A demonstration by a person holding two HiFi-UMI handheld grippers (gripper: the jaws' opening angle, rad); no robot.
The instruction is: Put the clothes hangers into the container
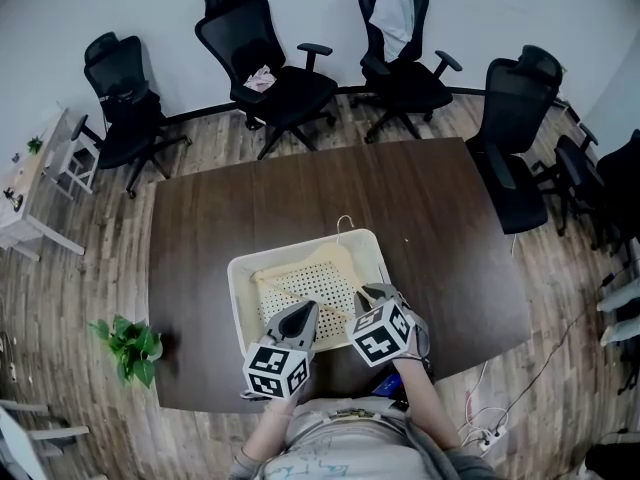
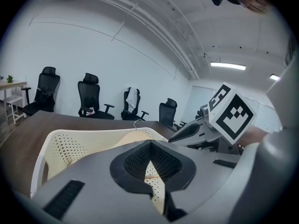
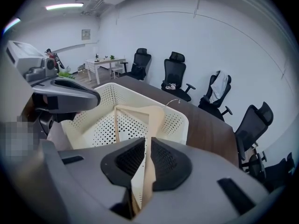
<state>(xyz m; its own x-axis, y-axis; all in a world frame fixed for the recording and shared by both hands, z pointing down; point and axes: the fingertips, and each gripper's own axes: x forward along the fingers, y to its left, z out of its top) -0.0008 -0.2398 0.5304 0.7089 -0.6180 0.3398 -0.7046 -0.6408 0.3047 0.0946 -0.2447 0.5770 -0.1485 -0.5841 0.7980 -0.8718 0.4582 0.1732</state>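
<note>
A cream perforated basket (image 1: 238,303) stands on the dark table (image 1: 430,228) near its front edge. A wooden hanger (image 1: 300,276) lies in the basket, its metal hook (image 1: 343,224) poking over the far rim. In the right gripper view the hanger (image 3: 140,113) runs from the basket (image 3: 183,121) back between the pads. My right gripper (image 3: 148,146) is shut on one of its arms, above the basket's near right corner (image 1: 372,293). My left gripper (image 1: 303,316) hovers over the basket's near edge. It is shut (image 2: 149,146) and holds nothing.
Black office chairs (image 1: 270,78) ring the table's far side and right side, one draped with a white garment (image 1: 393,8). A potted plant (image 1: 130,348) sits on the floor at the left. A small white table (image 1: 30,183) stands far left. Cables (image 1: 490,423) lie on the floor at the lower right.
</note>
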